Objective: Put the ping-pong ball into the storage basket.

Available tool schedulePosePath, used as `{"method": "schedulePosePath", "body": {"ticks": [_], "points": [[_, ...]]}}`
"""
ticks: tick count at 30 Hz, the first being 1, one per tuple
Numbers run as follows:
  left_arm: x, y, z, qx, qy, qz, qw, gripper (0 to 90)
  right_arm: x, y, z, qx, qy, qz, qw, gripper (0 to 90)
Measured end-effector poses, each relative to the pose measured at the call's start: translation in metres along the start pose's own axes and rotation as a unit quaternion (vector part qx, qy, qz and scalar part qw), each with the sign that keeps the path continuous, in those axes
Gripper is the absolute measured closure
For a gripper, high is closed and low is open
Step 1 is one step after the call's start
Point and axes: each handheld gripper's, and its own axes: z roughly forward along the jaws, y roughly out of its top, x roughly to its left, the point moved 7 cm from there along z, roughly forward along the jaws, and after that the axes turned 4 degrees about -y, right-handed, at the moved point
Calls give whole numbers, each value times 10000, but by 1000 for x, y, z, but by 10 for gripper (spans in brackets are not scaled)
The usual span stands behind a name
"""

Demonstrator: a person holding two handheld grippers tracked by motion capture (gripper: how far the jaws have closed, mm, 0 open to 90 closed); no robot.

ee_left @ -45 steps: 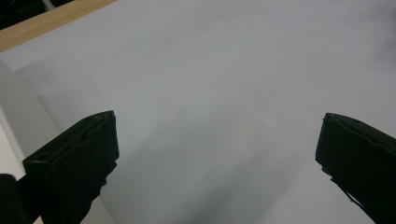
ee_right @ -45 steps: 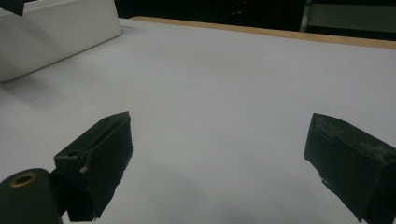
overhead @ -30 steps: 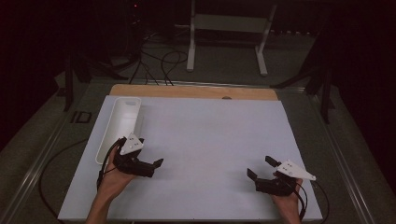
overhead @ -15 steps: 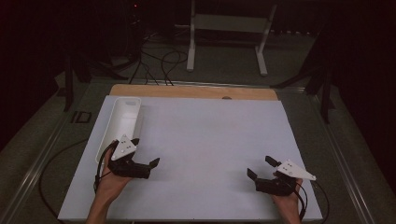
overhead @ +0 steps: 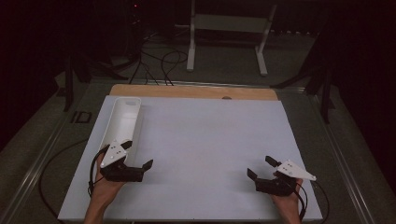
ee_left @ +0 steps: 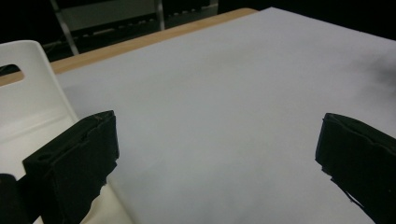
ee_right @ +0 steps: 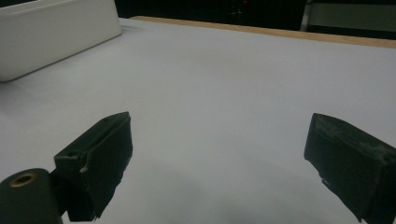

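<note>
Hovering left gripper (overhead: 138,155) by white tray (overhead: 122,121) (jaws apart), right gripper (overhead: 261,168) likewise spread

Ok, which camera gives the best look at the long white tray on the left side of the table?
The high view: it shows the whole white tray, end to end, beside the left gripper. The left gripper view catches just one end with a handle slot; the right gripper view shows a side wall.
</note>
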Motion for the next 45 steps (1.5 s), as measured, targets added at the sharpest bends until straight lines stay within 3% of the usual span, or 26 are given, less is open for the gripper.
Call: {"method": "schedulePosePath", "body": {"ticks": [17,25,31,45], "points": [[5,-11,-16,-261,76,-69,9996,2,2,1,-1,-16,17,-35,10000,74],[6,-18,-19,-254,110,-114,9996,2,2,1,-1,-23,14,-26,10000,73],[6,-23,-21,-209,151,-17,9997,2,2,1,-1,-29,13,-33,10000,73],[8,-31,-20,-169,209,-65,9996,2,6,6,-3,-222,116,-204,9995,73]]}}
